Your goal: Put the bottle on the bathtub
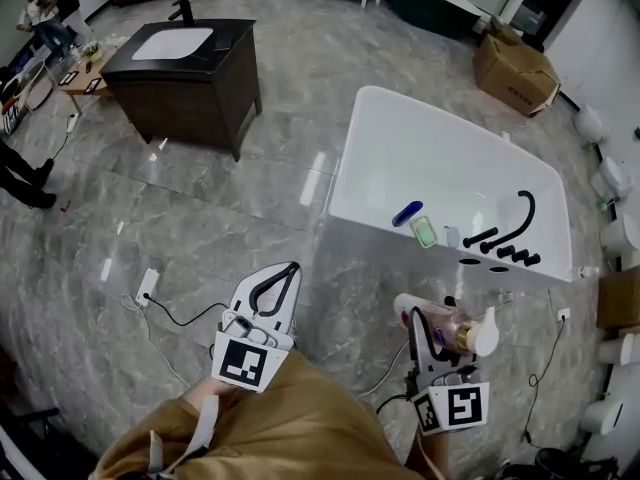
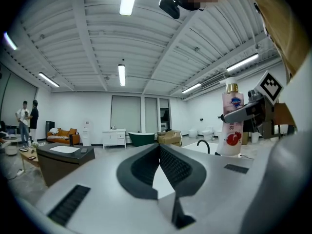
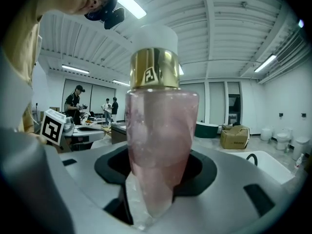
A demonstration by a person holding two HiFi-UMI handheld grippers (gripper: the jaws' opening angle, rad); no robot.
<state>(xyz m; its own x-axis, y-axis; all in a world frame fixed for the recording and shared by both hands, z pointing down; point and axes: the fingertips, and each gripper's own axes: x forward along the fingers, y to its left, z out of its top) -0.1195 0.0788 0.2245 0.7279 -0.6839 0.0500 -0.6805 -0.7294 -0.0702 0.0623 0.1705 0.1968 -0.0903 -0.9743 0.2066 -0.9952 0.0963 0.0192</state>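
Right tongs (image 1: 430, 320) clenched on pink bottle (image 1: 463, 334); left tongs (image 1: 290, 270) closed, empty; bathtub (image 1: 440, 158) ahead.

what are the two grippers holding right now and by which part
The right gripper holds the pink bottle by the middle of its body, below the gold collar and white cap. The left gripper is shut and holds nothing.

cut off: person (image 1: 290, 428) at bottom edge; too small: bathtub (image 1: 400, 133) items (image 1: 415, 223)
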